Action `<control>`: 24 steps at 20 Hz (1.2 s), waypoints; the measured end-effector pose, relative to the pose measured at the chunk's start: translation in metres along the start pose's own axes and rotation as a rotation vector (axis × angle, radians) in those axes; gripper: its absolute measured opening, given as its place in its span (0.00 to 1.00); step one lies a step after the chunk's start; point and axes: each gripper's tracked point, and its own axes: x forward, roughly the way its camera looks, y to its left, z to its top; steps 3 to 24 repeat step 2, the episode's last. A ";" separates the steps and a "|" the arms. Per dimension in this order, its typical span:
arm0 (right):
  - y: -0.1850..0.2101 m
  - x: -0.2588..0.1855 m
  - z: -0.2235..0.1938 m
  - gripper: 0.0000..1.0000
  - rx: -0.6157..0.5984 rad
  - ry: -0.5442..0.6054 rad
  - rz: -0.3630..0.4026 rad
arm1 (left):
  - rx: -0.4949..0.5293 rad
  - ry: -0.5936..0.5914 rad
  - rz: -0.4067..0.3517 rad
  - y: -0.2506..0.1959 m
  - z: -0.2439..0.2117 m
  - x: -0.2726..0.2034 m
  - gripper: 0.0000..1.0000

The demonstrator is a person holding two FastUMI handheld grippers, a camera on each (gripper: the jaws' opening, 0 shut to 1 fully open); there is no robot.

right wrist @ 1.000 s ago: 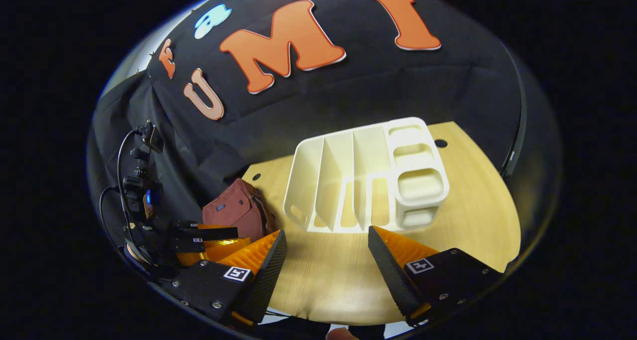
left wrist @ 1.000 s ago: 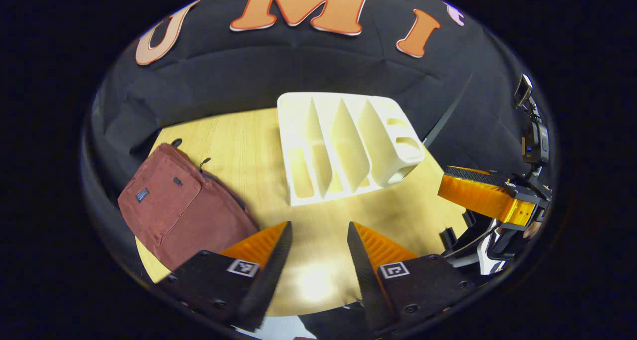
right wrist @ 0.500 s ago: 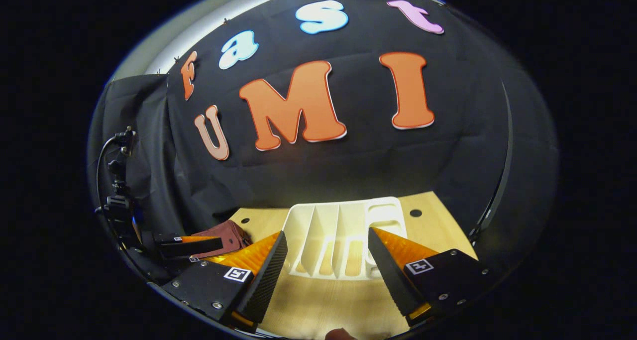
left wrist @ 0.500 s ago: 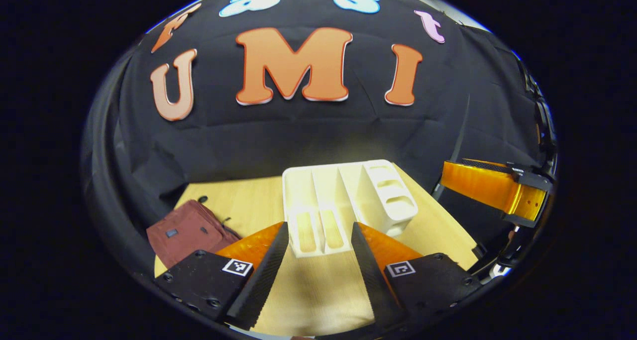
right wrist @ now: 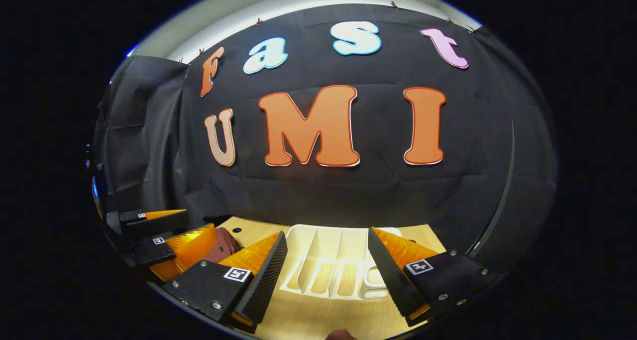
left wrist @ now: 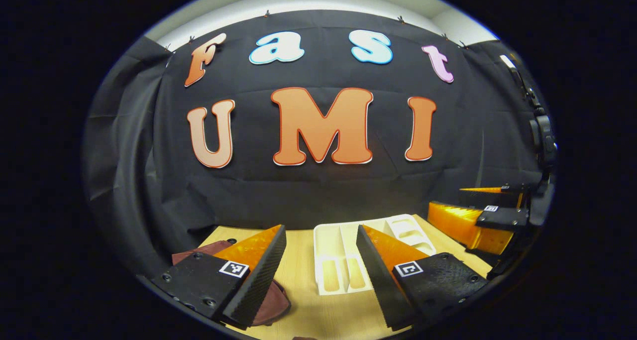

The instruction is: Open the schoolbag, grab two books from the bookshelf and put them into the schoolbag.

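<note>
The dark red schoolbag (left wrist: 271, 300) lies flat on the wooden table (left wrist: 303, 260), mostly hidden behind my left gripper's fingers; in the right gripper view a corner of the schoolbag (right wrist: 224, 243) shows. The white bookshelf (left wrist: 336, 258) stands on the table with no books in its slots; the right gripper view shows the bookshelf (right wrist: 328, 265) between the fingers. My left gripper (left wrist: 316, 278) is open above the table's near edge, holding nothing. My right gripper (right wrist: 326, 280) is open too and holds nothing. The right gripper (left wrist: 477, 215) appears at the right of the left gripper view, the left gripper (right wrist: 164, 240) at the left of the right gripper view.
The black cloth wall rises right behind the table. A small round hole (right wrist: 237, 229) marks the tabletop near the far left corner.
Both grippers have tilted upward and drawn back, so the bag and shelf have slid down to the bottom of each view. Both stay open.
</note>
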 end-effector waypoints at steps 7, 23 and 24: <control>0.014 0.000 -0.001 0.97 0.003 -0.010 0.020 | -0.008 -0.028 0.016 0.001 0.006 -0.003 0.92; 0.014 0.000 -0.001 0.97 0.003 -0.010 0.020 | -0.008 -0.028 0.016 0.001 0.006 -0.003 0.92; 0.014 0.000 -0.001 0.97 0.003 -0.010 0.020 | -0.008 -0.028 0.016 0.001 0.006 -0.003 0.92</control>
